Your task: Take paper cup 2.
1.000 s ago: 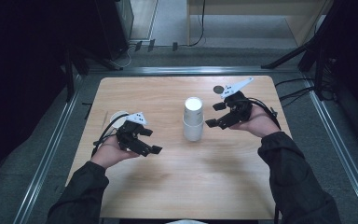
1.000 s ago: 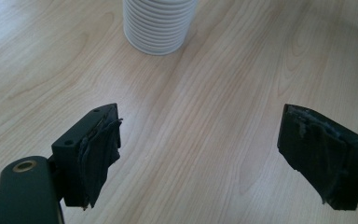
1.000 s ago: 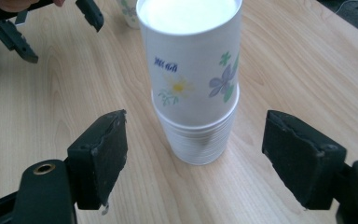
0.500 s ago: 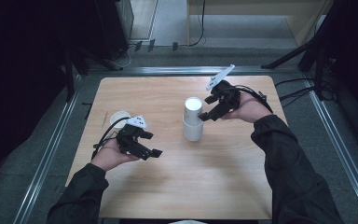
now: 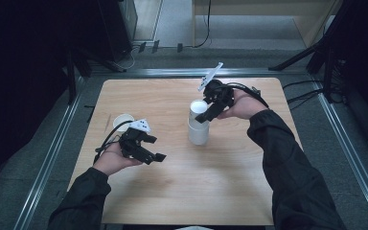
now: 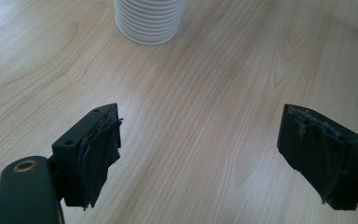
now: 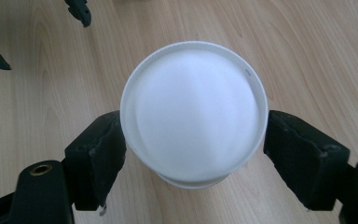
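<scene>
White ribbed paper cups, stacked upside down into one tall column, stand near the middle of the pale wooden bench, a little toward the right side. Going from the left: a single small white cup stands upright on the bench near the left edge, just behind the left hand. The left claw hovers low over the bench, to the left of the stack and well apart from it; its jaws stand wide open and nothing is between them, only bare wood, as the left gripper view also shows, with the ribbed foot of the stack farther ahead. Next comes the stack itself, and at its top sits the right claw, reaching in from the right and tilted downward. In the right gripper view the round white bottom of the topmost cup lies between the two black pads; the jaws have just been opening, and the pads are right at the sides of the cup, but I cannot tell if they press on it.
</scene>
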`<state>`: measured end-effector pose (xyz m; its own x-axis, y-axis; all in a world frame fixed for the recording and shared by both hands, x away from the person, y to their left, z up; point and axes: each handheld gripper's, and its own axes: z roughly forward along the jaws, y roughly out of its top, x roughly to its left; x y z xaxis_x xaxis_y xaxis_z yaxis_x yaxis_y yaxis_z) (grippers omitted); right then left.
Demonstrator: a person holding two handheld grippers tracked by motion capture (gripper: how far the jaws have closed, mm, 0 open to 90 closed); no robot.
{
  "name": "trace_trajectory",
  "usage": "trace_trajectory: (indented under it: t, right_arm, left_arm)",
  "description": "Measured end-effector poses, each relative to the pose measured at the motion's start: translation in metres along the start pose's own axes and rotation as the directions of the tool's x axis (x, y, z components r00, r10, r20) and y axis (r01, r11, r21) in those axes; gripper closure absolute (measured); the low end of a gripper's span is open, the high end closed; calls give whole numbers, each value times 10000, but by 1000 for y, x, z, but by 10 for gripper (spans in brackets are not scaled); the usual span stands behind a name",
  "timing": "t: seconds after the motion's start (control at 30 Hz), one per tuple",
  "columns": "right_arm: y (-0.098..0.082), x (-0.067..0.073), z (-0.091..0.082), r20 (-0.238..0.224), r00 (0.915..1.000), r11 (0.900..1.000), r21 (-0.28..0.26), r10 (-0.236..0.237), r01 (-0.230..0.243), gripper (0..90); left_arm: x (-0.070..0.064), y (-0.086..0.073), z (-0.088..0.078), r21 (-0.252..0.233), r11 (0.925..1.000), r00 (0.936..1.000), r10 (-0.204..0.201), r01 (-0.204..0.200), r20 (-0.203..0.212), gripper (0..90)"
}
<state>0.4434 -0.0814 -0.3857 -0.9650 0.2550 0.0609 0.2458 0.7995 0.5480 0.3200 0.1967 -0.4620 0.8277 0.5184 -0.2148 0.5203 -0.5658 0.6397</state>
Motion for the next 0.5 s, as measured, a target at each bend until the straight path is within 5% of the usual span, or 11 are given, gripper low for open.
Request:
trace_trajectory:
  t: [0.5]
  right_arm:
    - [6, 1, 0, -66, 9999, 9997, 220, 90, -88, 322]
  left_arm:
    - [0, -1, 3, 136, 9999, 10000, 24, -24, 35, 136]
